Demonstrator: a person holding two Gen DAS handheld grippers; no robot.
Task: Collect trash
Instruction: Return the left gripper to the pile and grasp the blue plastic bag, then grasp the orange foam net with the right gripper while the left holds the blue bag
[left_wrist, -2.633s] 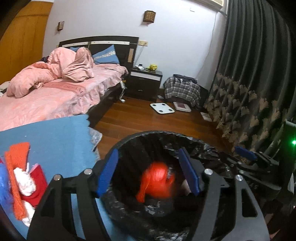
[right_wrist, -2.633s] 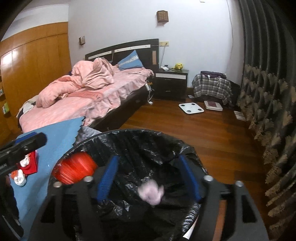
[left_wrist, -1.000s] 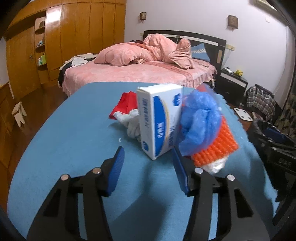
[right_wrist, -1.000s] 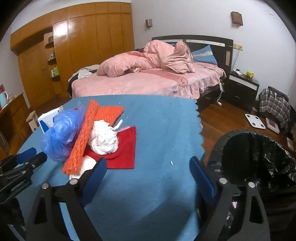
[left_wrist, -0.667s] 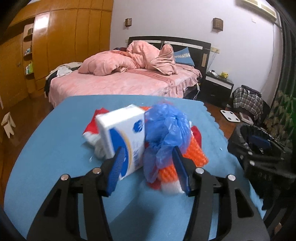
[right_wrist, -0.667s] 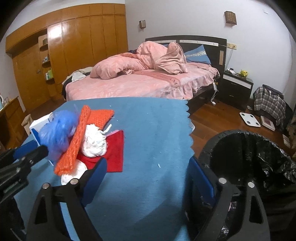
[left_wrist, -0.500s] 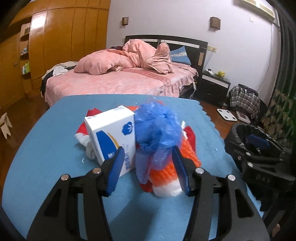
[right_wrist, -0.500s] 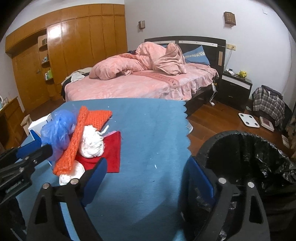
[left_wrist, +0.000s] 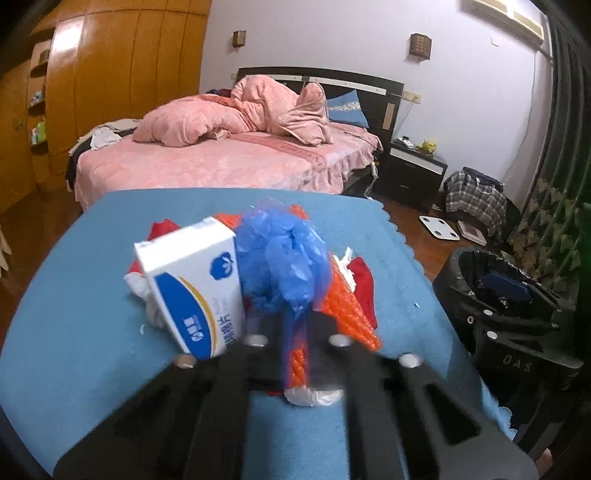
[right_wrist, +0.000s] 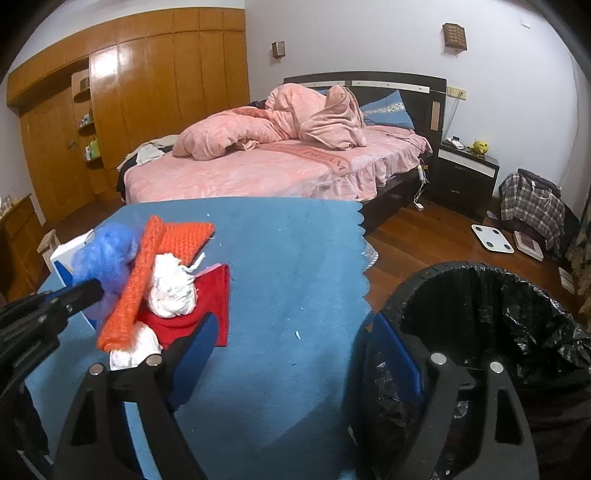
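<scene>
Clamping its jaws, which have just snapped together, the left gripper (left_wrist: 295, 332) pinches the crumpled blue plastic bag (left_wrist: 284, 266) just right of the one white-and-blue cardboard box (left_wrist: 192, 280), probably to lift it. Further right of the box: one orange knitted mesh strip (right_wrist: 147, 273), two white paper wads (right_wrist: 171, 291), one red cloth (right_wrist: 214, 295). Rightmost, the empty right gripper (right_wrist: 291, 358), jaws wide and just narrowing slightly, waits beside the black-lined bin (right_wrist: 480, 295).

Left gripper (left_wrist: 295, 325) motion-blurred; fingertips buried under crumpled blue plastic bag (left_wrist: 284, 266). White-and-blue cardboard box (right_wrist: 66, 258) mostly hidden behind bag. Black-lined trash bin (right_wrist: 491, 295) interior dark, contents unreadable; right edge cut off.
</scene>
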